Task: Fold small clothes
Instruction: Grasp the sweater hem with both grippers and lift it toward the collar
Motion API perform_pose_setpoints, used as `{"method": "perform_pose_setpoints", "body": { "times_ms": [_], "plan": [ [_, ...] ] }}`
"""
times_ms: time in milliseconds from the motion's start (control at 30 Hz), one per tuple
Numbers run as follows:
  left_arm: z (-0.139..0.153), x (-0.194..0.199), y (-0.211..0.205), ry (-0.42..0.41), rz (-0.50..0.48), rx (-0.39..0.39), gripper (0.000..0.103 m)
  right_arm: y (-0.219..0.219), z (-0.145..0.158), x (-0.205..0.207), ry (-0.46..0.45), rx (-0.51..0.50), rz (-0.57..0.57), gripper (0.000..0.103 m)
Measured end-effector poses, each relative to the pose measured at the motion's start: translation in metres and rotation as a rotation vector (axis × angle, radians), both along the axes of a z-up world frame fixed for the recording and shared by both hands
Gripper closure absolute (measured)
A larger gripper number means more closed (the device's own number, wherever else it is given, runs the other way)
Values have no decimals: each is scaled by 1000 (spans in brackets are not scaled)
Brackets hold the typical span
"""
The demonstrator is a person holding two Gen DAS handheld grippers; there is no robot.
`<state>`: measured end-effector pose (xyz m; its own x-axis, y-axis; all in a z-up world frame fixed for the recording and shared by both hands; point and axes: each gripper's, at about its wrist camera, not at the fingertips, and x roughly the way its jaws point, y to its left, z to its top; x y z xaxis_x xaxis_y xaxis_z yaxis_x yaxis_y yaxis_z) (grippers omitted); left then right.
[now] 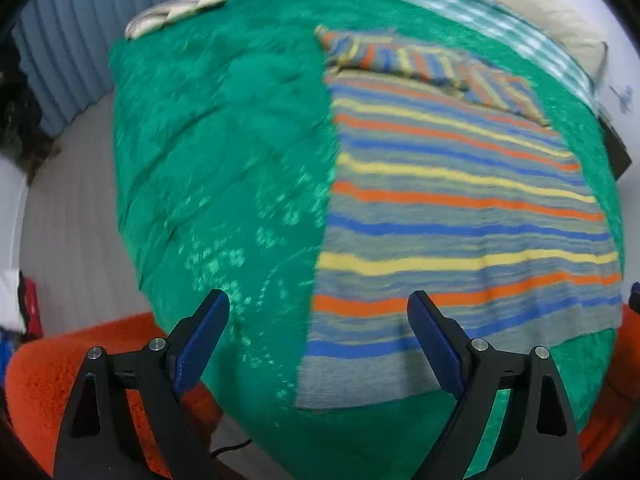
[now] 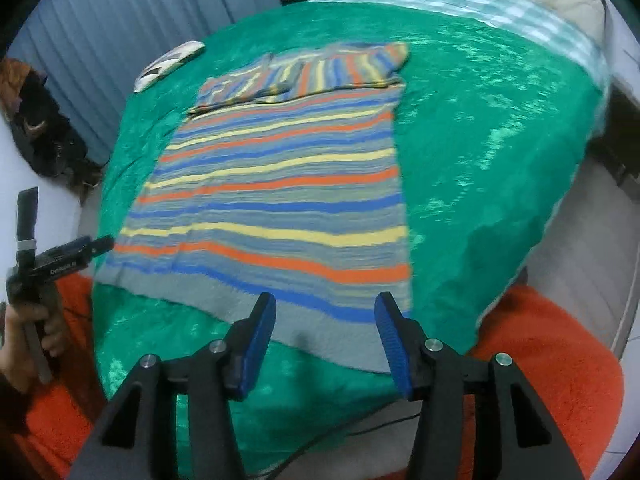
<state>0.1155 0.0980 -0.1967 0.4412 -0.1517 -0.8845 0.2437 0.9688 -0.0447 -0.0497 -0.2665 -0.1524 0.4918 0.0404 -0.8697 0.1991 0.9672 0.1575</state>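
Note:
A striped knit sweater in grey, blue, orange and yellow lies flat on a green bedspread, its sleeves folded across the top. It also shows in the right wrist view. My left gripper is open and empty, above the hem's left corner. My right gripper is open and empty, just above the hem near its right corner. The left gripper also shows at the left edge of the right wrist view, held by a hand.
An orange rug lies on the floor at the bed's near end. A white object lies at the bed's far left. A checked blanket and pillow lie at the head. Blue curtains hang behind.

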Motion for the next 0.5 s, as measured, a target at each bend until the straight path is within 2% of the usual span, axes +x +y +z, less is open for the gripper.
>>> {"method": "perform_pose_setpoints", "body": {
  "times_ms": [100, 200, 300, 367, 400, 433, 467, 500],
  "plan": [
    [-21, 1, -5, 66, -29, 1, 12, -12, -4, -3, 17, -25, -8, 50],
    [-25, -2, -8, 68, -54, 9, 15, -26, -14, -3, 34, 27, -34, 44],
    [-22, -8, -11, 82, -84, -13, 27, -34, -34, 7, 81, 118, -51, 45],
    [-23, -8, -13, 108, -98, -26, 47, -38, -43, 6, 104, 189, -27, 48],
    [-22, -9, -14, 119, -105, -27, 54, -38, -44, 5, 110, 210, -16, 56],
    [-22, -11, -15, 130, -113, -24, 81, -39, -45, 5, 122, 226, -7, 75],
    [-21, -10, -17, 148, -124, -19, 97, -40, -45, 5, 129, 234, -1, 88],
    [-20, -10, -18, 155, -124, -17, 98, -43, -45, 5, 138, 258, 10, 97]
  ]
}}
